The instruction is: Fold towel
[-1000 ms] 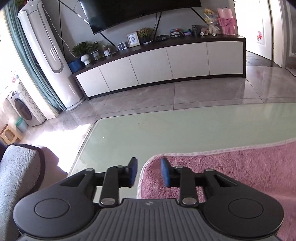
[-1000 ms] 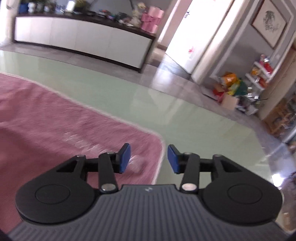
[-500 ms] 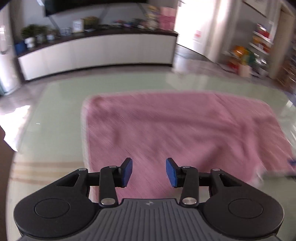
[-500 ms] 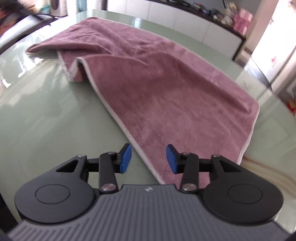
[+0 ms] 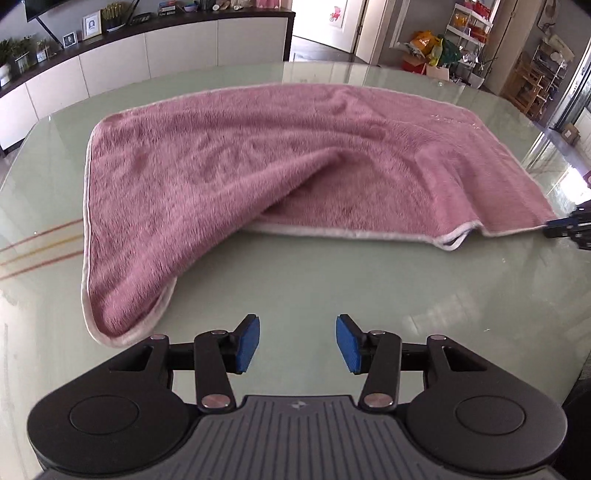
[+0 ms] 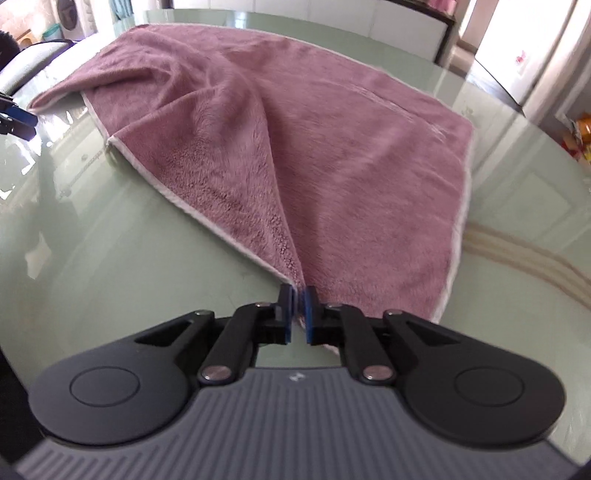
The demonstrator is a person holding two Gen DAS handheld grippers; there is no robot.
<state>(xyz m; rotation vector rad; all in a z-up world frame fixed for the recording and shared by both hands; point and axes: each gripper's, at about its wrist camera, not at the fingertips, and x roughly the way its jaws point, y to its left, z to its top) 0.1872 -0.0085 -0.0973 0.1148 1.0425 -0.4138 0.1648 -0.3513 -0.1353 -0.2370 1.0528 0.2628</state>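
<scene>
Your right gripper (image 6: 297, 314) has just clamped onto the pink towel's (image 6: 314, 155) near corner — fold can start; left gripper (image 5: 297, 343), jaws apart, holds nothing over the glass table (image 5: 332, 288).

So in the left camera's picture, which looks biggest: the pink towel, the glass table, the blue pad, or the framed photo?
1. Glass table
2. Pink towel
3. Blue pad, though it sits very near the lens
4. Framed photo, far off, so its real size against the pad is unsure

Pink plush towel (image 5: 207, 173) with pale trim, rumpled on glass table, near edge partly folded under
</scene>
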